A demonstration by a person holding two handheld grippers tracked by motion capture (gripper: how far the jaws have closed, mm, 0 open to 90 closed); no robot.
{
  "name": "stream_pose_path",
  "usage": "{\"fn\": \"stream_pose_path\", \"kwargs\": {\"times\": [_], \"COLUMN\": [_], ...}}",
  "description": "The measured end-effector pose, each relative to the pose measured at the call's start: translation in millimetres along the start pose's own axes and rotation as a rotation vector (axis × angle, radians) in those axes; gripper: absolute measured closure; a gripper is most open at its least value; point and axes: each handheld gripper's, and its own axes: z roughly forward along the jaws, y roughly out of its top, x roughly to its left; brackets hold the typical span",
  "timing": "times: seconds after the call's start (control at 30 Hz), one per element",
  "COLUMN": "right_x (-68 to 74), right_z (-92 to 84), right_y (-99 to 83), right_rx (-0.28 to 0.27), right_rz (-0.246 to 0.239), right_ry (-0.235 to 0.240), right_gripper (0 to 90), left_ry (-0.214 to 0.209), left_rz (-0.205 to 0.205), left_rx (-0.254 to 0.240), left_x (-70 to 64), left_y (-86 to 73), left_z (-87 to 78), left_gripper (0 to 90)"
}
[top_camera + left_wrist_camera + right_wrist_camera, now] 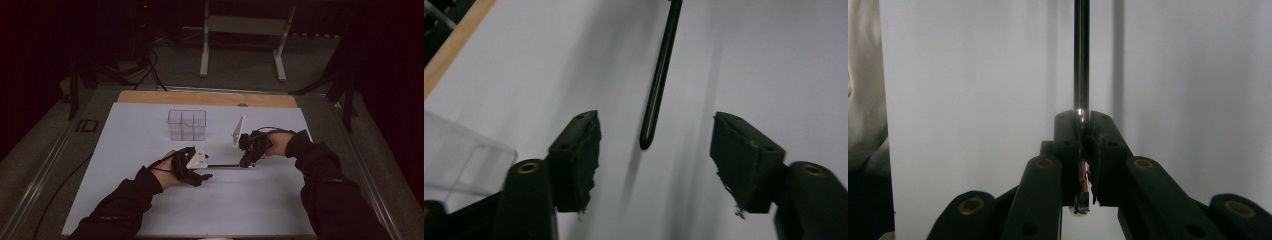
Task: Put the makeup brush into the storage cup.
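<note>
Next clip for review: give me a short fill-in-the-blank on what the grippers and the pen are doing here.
1. The right gripper is ____ on the black pen.
2. The left gripper has its jaws ____, the pen's free end between them.
3. The clear container stands on the ____ mat.

Missing words: shut; open; white

glossy black rod [1081,55], clear plastic box [187,125]

White table sheet [150,200], clear divided box [187,125], possibly plastic
</note>
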Motion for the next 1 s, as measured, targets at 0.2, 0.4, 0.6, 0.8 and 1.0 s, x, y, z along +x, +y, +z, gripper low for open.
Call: {"fn": "stream_pose_path", "kwargs": {"times": [0.2, 0.4, 0.6, 0.8, 1.0], "right_x": [0.3, 0.7, 0.7, 2.2, 3.4], "right_z": [-0.4, 0.2, 3.7, 8.5, 7.4], "right_y": [2.8, 7.3, 11.1, 11.5, 7.0], "right_rx": [-0.001, 0.000, 0.011, 0.020, -0.026], "right_rz": [-0.002, -0.011, -0.018, -0.031, -0.012], "right_ry": [0.009, 0.011, 0.014, 0.011, -0.040], "right_gripper": [83.5, 83.5, 83.5, 76.6, 51.0], "left_ry": [0.015, 0.031, 0.002, 0.017, 0.023], "left_rz": [0.061, 0.138, 0.164, 0.190, 0.135], "left_rx": [0.020, 0.075, 0.090, 0.112, 0.129], "left_x": [-1.5, -3.6, -5.4, -9.3, -6.6], "left_y": [7.1, 11.0, 11.7, 12.9, 13.4], "left_z": [10.7, 20.7, 25.1, 24.7, 19.7], "left_gripper": [50.8, 64.6, 83.5, 85.1, 85.1]}}
